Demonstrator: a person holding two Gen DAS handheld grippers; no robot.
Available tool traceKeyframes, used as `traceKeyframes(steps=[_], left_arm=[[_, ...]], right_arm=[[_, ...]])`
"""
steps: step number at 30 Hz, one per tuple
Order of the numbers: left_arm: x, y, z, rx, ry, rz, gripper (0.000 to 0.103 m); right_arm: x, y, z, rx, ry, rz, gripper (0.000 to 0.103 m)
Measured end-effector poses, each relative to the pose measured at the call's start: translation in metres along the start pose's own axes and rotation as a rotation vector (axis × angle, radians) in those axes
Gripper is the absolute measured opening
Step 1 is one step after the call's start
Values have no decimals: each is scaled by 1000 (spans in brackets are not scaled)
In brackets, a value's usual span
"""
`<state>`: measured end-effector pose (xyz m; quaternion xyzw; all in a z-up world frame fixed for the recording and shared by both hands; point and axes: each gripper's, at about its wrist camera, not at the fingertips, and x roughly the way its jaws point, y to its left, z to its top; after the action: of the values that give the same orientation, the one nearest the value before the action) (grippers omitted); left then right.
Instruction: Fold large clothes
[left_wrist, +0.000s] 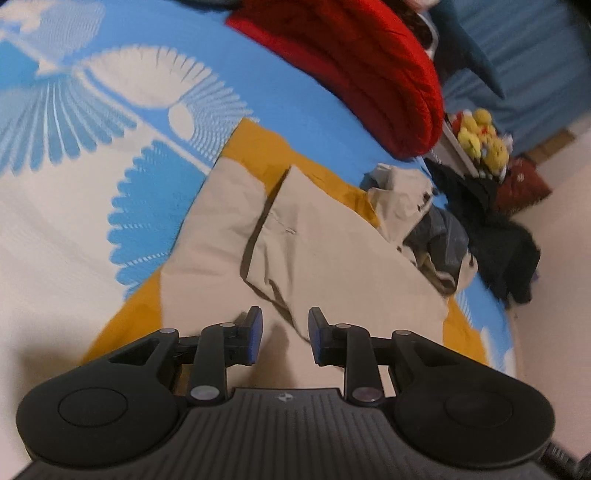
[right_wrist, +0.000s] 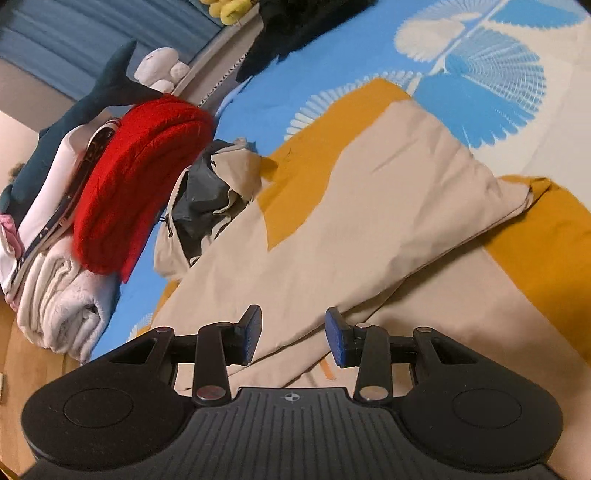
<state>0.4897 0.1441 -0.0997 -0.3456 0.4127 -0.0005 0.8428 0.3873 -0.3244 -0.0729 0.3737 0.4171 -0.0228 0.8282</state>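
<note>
While the beige garment is spread over a yellow cloth on the blue-and-white bedspread, centre frame, the left tongs are seen released just above a fold, nothing clamped. The right tongs are likewise parted over a folded edge. A red knit is stacked upper left.

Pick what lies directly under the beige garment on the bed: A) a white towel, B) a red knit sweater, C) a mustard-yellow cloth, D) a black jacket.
C: mustard-yellow cloth shows around the edges of the beige garment, between it and the blue patterned bedsheet.
</note>
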Motion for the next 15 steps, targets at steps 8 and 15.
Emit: traceKeyframes(steps=[8,15], left_arm=[[25,22,2,-192,-23,-57,44],[23,24,7,-223,-75,-41,18]], right_arm=[[-1,7,-1,-14,11,-4,41],[3,8,-4,-21,22,-18,41]])
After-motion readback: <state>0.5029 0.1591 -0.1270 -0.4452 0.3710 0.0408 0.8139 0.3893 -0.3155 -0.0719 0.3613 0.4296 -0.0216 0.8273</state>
